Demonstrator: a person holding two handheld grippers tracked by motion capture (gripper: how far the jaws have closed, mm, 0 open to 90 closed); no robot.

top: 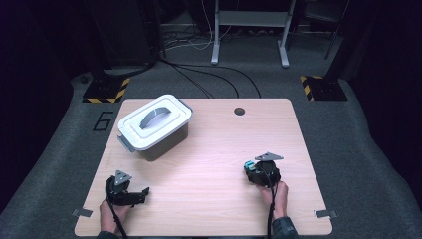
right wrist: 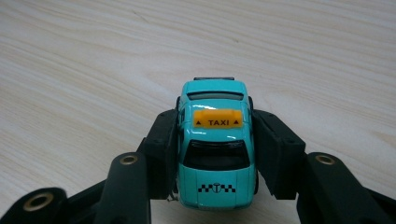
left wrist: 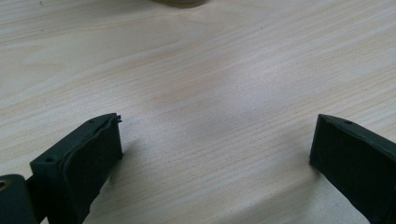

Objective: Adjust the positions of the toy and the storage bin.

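Gripping a turquoise toy taxi (right wrist: pixel 216 154) by its two sides, the right claw (top: pixel 255 170) sits over the bench (top: pixel 209 199) toward its right half, with bare wood between it and the right edge. Seen along its jaws, the car's nose points toward the camera and its orange TAXI sign faces up. The left claw (top: pixel 139 194) rests near the bench's front-left corner, jaws spread wide with nothing but wood grain between them. A grey storage box with a white handled lid (top: pixel 154 124) stands at the rear left, close to the left edge and well apart from both claws. Between the claws the middle of the bench is open wood. A small dark hole (top: pixel 239 111) lies near the far edge.
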